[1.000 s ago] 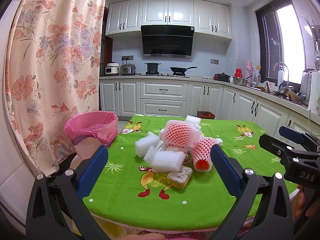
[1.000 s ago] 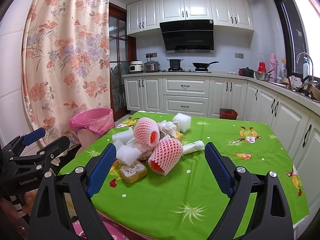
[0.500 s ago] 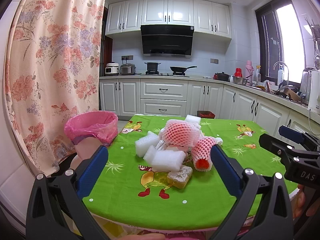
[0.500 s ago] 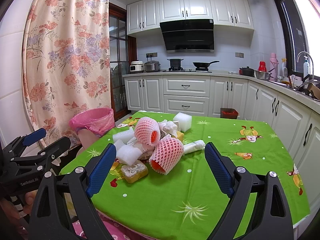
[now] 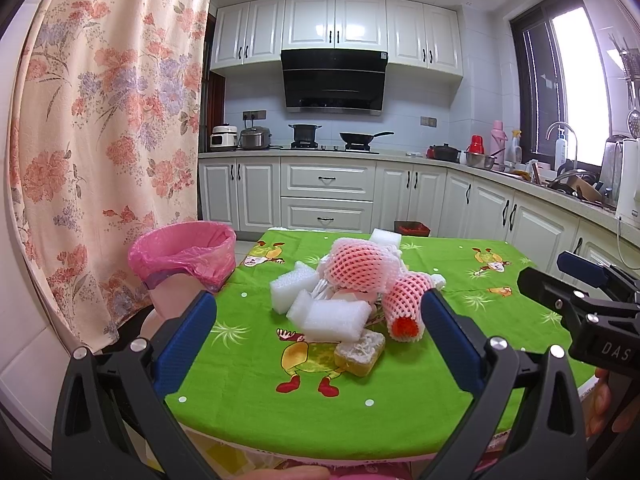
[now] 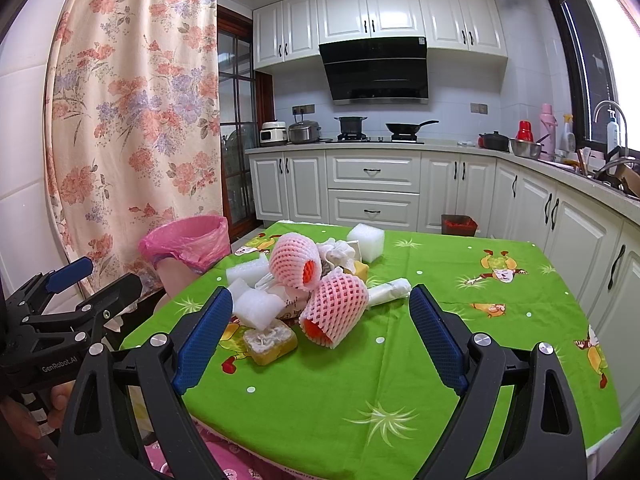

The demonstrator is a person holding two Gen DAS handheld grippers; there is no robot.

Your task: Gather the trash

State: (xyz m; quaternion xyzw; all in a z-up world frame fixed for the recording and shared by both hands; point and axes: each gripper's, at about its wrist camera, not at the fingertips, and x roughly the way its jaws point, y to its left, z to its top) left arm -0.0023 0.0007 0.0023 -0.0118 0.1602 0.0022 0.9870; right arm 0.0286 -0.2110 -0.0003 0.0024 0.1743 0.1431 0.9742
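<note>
**Foam, netting and a bin off the table's edge: where this pick-up could slip**

Foam is most of the pile [image 5: 344, 292] heaped mid-table on the green cloth [image 5: 256, 384]: white foam blocks [image 5: 334, 318], two pink net sleeves [image 6: 334, 310], a yellowish sponge [image 6: 272, 340] at the pile's near edge, and a twisted white plastic bag [image 6: 390, 290] on its right. Nothing has been lifted yet. The left gripper [image 5: 318, 334] hangs short of the pile with its blue fingers wide apart, holding nothing; the right gripper [image 6: 320, 338] does the same, spread and empty, also on the near side of the pile.

Risks, as I judge them: the pieces lean on one another, so pulling one foam block may tumble the net sleeves toward the table rim. The netting is soft and open, and fingers could snag it or drag a second item along. The pink-lined bin [image 5: 184, 254] stands to the left of the pile, beyond the cloth's edge, so a light scrap released early would likely fall to the floor between table and bin.

Hard to tell: what sits under the pile's top sleeve, whether the orange seen in the sleeves' mouths is fruit or lining, and how full the bin is. Its base is hidden behind the left gripper's frame.
</note>
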